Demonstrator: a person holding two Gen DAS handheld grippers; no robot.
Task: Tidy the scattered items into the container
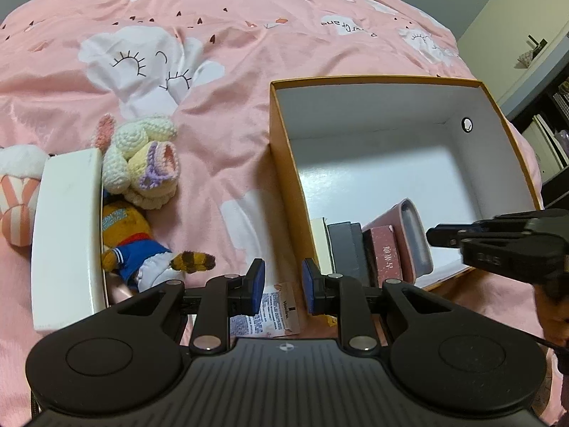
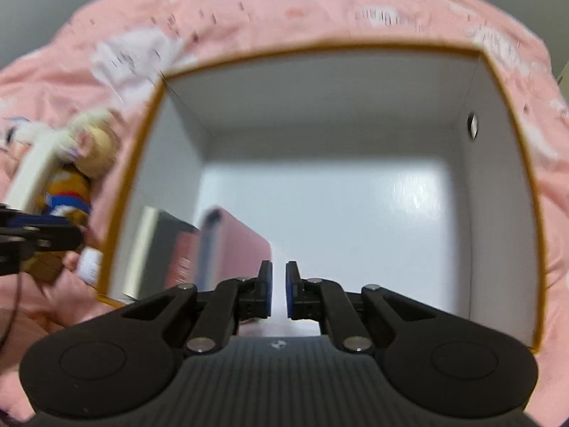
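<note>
We hold the right gripper (image 2: 279,286) over the box (image 2: 505,192), jaws pressed together and empty. The left gripper (image 1: 282,286), slightly spread, holds nothing above a packet (image 1: 275,311); toys (image 1: 142,163) wait at the left of the frame.

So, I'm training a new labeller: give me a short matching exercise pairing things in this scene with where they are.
Things:
1. pink case
2. crocheted bunny
3. Vaseline packet
4. orange plush in blue clothes

Places:
A. on the bedspread below the left tongs
B. inside the orange box, near corner
C. on the bedspread, just beyond the orange plush
D. beside the white slab, nearer than the bunny

Pairs: 1-B, 2-C, 3-A, 4-D
</note>
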